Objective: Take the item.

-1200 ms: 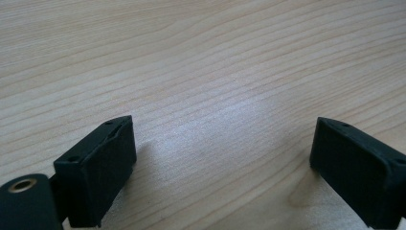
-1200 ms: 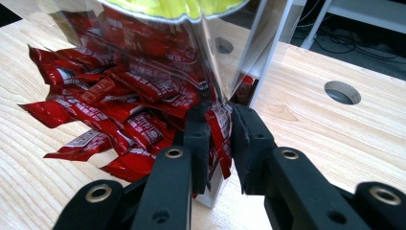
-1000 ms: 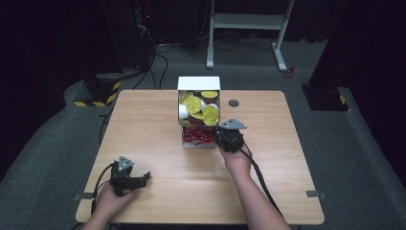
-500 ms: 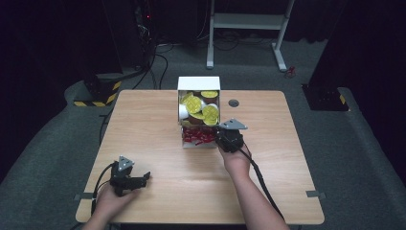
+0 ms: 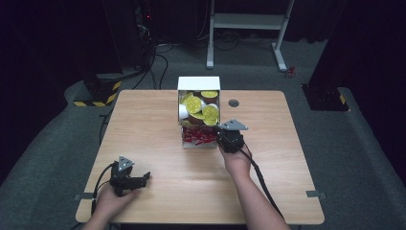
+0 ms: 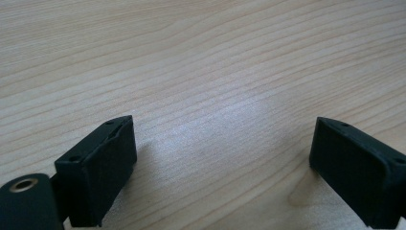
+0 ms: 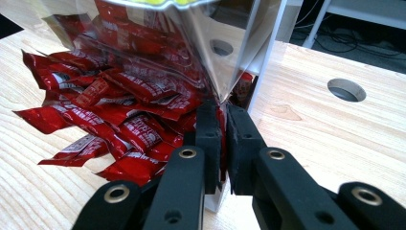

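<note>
Pick-up step. The right gripper has just been closing its jaws on a red sachet at the front corner of the tray below the clear dispenser, mid-bench. Sachets: glossy, crinkled, heaped. Next, by judgement: a straight pull clear. Left gripper rests gaping, empty.

A wooden table with a round hole – behind it, a white metal stand
</note>
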Demonstrator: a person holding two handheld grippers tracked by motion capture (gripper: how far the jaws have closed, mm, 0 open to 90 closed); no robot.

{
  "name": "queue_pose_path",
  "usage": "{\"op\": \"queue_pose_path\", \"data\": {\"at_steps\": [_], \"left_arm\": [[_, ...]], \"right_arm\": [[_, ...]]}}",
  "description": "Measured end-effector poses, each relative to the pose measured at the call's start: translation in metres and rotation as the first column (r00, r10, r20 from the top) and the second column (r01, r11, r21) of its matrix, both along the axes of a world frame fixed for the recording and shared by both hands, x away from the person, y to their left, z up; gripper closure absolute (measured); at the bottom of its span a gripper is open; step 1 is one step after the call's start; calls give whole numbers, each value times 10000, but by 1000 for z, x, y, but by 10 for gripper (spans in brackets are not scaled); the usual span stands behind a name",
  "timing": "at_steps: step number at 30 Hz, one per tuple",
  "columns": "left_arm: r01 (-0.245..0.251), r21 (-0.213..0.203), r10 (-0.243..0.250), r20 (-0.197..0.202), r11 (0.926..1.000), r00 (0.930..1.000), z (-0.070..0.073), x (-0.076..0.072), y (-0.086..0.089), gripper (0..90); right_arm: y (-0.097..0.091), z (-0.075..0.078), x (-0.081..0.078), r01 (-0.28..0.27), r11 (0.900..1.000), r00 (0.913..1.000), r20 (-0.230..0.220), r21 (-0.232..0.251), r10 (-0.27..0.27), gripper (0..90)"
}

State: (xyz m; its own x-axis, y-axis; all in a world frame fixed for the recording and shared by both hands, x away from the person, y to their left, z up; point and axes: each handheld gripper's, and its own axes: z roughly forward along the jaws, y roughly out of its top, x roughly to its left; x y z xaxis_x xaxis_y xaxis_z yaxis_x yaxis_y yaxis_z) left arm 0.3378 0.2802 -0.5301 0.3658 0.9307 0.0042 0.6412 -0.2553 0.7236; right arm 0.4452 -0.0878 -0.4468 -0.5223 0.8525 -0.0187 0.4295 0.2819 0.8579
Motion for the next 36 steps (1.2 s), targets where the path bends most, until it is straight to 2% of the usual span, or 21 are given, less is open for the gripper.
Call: {"op": "queue_pose_path", "data": {"at_steps": [21,36], "left_arm": [[12,16,-12,1,10000,10000,0,0,0,96],[13,21,-13,-1,10000,10000,0,0,0,96]], "right_arm": [[-3,0,-10,-85,10000,9999,100,10,85,853],[-7,2,-19,-73,9993,9999,85,368,70,855]]}}
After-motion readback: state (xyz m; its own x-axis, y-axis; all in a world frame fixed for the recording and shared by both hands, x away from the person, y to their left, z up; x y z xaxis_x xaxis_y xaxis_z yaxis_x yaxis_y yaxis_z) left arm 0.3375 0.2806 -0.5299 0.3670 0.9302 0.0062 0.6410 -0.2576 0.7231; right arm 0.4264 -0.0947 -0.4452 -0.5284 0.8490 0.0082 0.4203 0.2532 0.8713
